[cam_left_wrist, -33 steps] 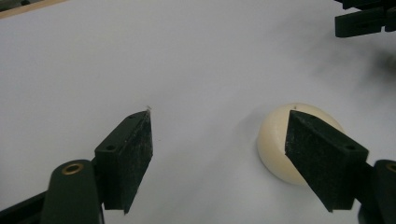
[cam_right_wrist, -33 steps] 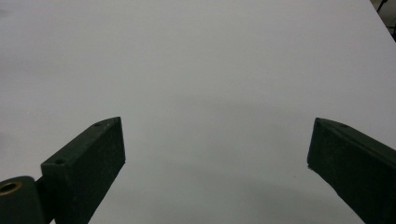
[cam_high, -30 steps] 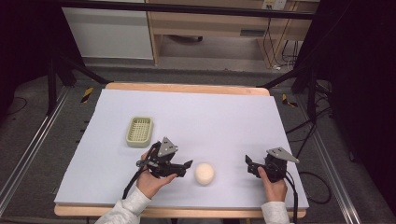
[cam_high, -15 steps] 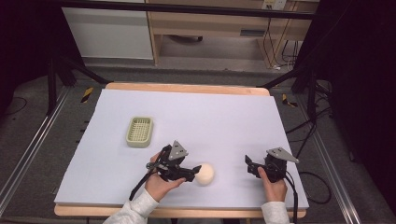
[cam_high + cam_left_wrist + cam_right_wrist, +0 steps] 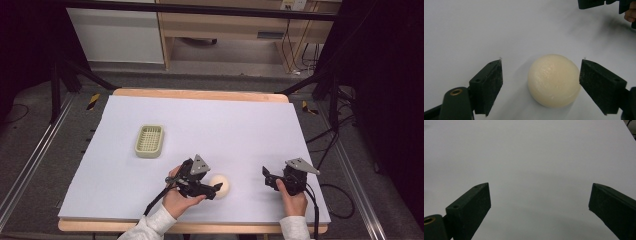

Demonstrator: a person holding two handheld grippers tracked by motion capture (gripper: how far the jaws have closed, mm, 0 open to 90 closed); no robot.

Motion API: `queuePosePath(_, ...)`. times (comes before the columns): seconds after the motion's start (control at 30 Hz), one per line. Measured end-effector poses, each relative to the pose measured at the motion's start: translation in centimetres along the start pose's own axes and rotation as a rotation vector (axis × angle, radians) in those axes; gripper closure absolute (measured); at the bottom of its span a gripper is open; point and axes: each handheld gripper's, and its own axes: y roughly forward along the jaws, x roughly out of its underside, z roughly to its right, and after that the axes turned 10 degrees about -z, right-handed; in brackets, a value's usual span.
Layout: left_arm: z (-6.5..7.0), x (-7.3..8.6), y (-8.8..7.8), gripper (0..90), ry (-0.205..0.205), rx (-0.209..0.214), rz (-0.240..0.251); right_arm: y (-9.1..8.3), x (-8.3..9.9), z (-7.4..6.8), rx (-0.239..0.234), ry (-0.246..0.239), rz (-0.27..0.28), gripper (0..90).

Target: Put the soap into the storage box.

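Left gripper (image 5: 540,87) is at the near edge, fingers wide and just been opening. The cream ball (image 5: 553,80) sits on the surface (image 5: 240,130) between them, not gripped. It lies off-centre: there's a clear gap to one finger (image 5: 489,85), while the other finger (image 5: 599,86) is right at the ball's flank. I can't tell from the left gripper view if it's touching or a hair off.

Main risk: the ball is round and smooth-looking. If I close from here, the near finger meets it first and could shove it sideways or pop it forward out of the gap. It would roll freely on the flat surface. I'd centre first, then close slowly.

Right gripper (image 5: 540,202) is parked further along the near edge, well apart, with fingers wide and nothing between them.

Basket (image 5: 150,141) sits further back on the left, well clear of the ball. If that's the drop target, a weak pinch may lose the ball on the way.
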Motion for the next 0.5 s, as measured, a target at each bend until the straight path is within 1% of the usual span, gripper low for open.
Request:
queuePosePath(0.1, 0.2, -0.1, 0.3, 18.3, 0.003, 0.007, -0.006, 0.0, 0.0, 0.0, 0.001, 0.002, 0.002, 4.4)
queuePosePath(0.23, 0.5, -0.1, 0.8, 17.6, 0.013, 0.014, -0.028, 0.0, 0.0, 0.1, 0.003, 0.003, 0.003, 4.4)
queuePosePath(0.37, 0.8, -0.2, 1.3, 16.5, 0.013, 0.024, -0.039, -0.1, -0.1, 0.1, 0.000, 0.007, 0.010, 4.3)
queuePosePath(0.5, 1.1, -0.2, 1.8, 15.6, 0.024, 0.019, -0.054, -0.1, -0.1, 0.1, -0.003, 0.006, 0.010, 4.3)
